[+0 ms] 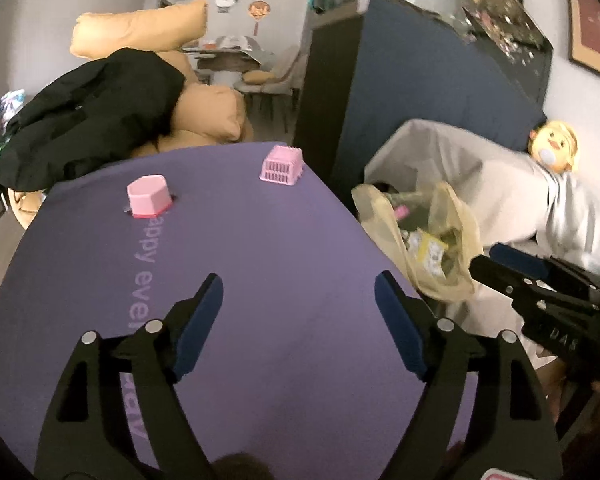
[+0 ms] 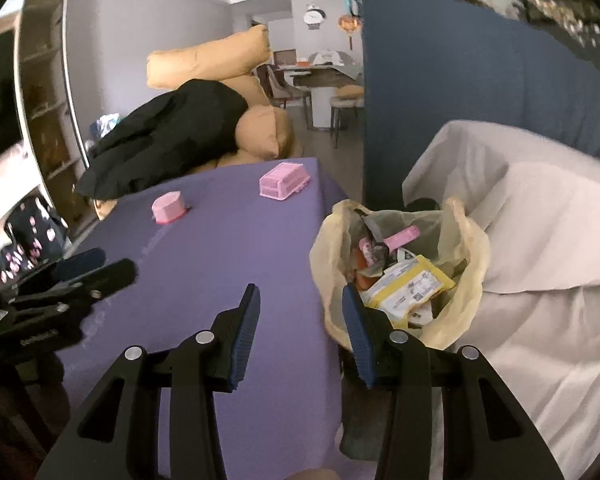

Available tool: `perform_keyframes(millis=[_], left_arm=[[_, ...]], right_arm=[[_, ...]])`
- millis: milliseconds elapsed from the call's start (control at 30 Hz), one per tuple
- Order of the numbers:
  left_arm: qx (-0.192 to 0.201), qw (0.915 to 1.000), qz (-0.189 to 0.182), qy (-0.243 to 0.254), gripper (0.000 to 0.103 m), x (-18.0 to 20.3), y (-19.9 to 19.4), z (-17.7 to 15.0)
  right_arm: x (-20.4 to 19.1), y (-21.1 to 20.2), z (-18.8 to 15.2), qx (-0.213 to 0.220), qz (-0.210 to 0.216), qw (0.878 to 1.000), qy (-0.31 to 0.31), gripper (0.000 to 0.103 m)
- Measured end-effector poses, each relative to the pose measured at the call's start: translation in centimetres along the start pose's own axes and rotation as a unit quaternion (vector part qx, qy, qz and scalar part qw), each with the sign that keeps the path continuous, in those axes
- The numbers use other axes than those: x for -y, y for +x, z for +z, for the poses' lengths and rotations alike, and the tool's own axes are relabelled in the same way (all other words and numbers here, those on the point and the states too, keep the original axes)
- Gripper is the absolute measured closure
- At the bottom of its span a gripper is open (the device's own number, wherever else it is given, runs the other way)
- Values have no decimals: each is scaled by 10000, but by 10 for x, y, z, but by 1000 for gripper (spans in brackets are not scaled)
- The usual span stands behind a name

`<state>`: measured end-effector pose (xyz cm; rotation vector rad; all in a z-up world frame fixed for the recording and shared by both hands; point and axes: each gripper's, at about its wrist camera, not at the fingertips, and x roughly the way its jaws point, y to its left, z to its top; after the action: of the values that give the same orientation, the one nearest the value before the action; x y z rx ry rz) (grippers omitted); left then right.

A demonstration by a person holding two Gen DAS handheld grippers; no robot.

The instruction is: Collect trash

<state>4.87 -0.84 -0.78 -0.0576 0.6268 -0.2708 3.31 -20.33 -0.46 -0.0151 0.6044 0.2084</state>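
Note:
A yellowish plastic trash bag [image 2: 466,280] stands open at the right edge of the purple table [image 2: 236,248], holding a yellow-and-white packet [image 2: 410,288], a pink wrapper [image 2: 402,237] and other scraps. In the left wrist view the same trash bag [image 1: 456,240] sits off the purple table [image 1: 260,248] to the right. My left gripper [image 1: 299,292] hangs open over the table with nothing between its fingers. My right gripper [image 2: 299,300] is open and empty near the table's right edge, its right finger in front of the bag's rim. Each gripper shows in the other's view: the right gripper [image 1: 512,264], the left gripper [image 2: 96,266].
A pink hexagonal box [image 1: 147,195] and a pink slatted basket [image 1: 282,165] sit at the table's far end. Behind them lie tan cushions [image 1: 204,112] and a black jacket [image 1: 96,108]. White cloth [image 2: 540,240] covers furniture on the right, beside a blue partition [image 2: 440,80].

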Motion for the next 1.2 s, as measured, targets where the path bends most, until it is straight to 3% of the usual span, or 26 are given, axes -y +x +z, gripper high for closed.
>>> perform_keyframes(millis=[300,1200], left_arm=[[566,9968,552,127,29,9,-24,6],[490,9967,648,0,29,5,-28,4]], right_arm=[[-3,-5,-5,176,87,9996,212,62],[0,-7,-4,226,83,9993,299,62]])
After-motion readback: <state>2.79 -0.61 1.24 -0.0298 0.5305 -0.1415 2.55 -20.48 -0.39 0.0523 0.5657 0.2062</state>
